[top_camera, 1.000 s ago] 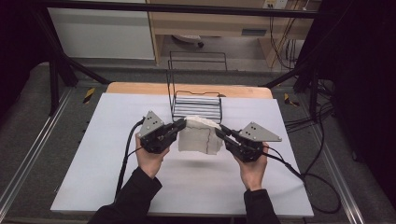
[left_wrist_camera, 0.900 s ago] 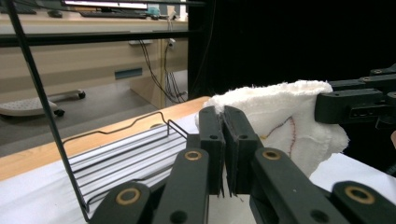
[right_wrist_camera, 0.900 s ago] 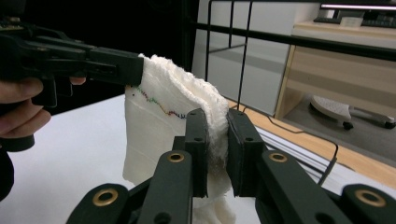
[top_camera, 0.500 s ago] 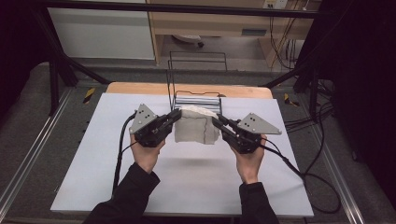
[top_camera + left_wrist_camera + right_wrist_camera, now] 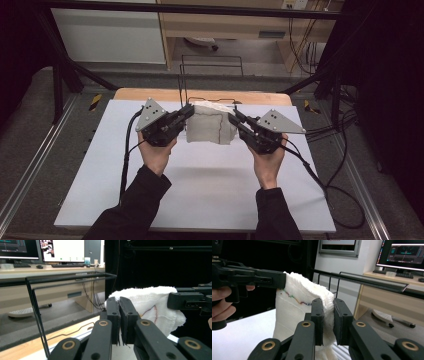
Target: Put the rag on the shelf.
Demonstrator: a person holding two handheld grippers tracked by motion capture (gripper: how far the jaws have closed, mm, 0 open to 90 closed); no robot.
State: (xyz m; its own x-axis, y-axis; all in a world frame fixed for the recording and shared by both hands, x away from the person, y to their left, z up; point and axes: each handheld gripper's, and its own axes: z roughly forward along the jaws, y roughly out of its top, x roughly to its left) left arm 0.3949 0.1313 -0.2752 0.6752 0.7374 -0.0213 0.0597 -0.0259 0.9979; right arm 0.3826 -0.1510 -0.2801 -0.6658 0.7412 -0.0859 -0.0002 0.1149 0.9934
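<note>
My left tool (image 5: 186, 113) and right tool (image 5: 234, 119) each pinch an upper corner of the folded white terry cloth with coloured stitching (image 5: 210, 129); it hangs spread between them, off the white table (image 5: 210, 190). Just beyond my tools stands the black wire rack (image 5: 35, 307); I judge I hold the cloth high to drape it over that rail.

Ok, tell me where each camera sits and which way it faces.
High view: above the person's side, looking forward and down on the white table; both hands and tongs show.
Left gripper view: on the left tongs, looking past the black wire rack toward desks.
Right gripper view: on the right tongs, facing monitors.
Shared: the white folded cloth with coloured stitching, pinched from both sides.
</note>
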